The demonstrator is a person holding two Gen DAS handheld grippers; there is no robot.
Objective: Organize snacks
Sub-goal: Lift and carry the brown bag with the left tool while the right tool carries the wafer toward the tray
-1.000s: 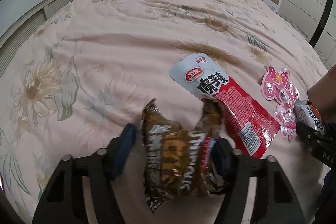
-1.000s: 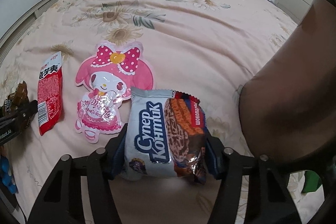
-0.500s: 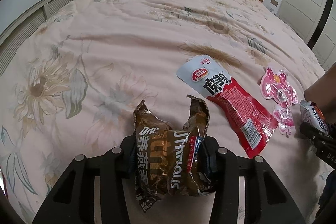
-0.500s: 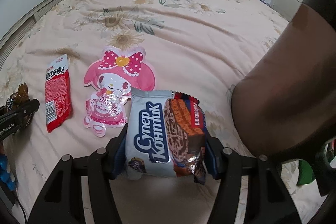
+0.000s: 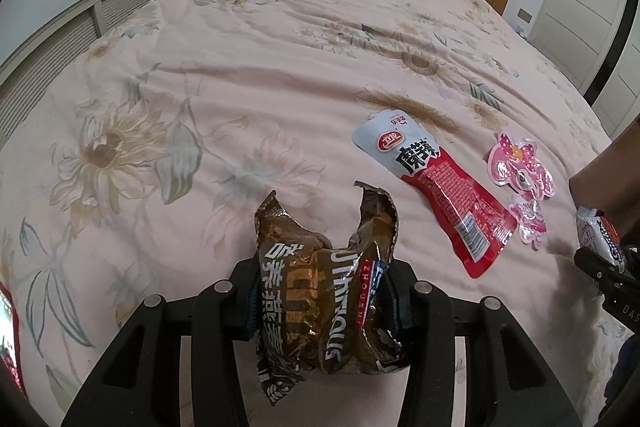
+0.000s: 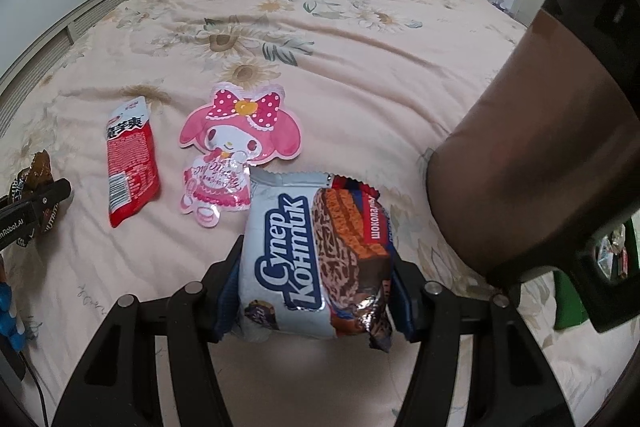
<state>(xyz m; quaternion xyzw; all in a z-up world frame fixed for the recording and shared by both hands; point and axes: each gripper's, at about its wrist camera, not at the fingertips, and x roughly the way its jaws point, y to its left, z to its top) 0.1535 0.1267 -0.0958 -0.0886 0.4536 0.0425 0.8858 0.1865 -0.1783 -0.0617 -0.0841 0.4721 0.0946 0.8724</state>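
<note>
Packets are filling both my grippers, the left gripper (image 5: 324, 301) squeezing a brown bag (image 5: 320, 291), the right gripper (image 6: 316, 267) clamping a wafer pack (image 6: 312, 259), its long axis pointing away from me.

- left gripper (image 5: 324, 301): black skeletal frame with triangular cut-outs, round silver screws, blue pads
- right gripper (image 6: 316, 287): matching black frame, silver screws, blue pads
</note>
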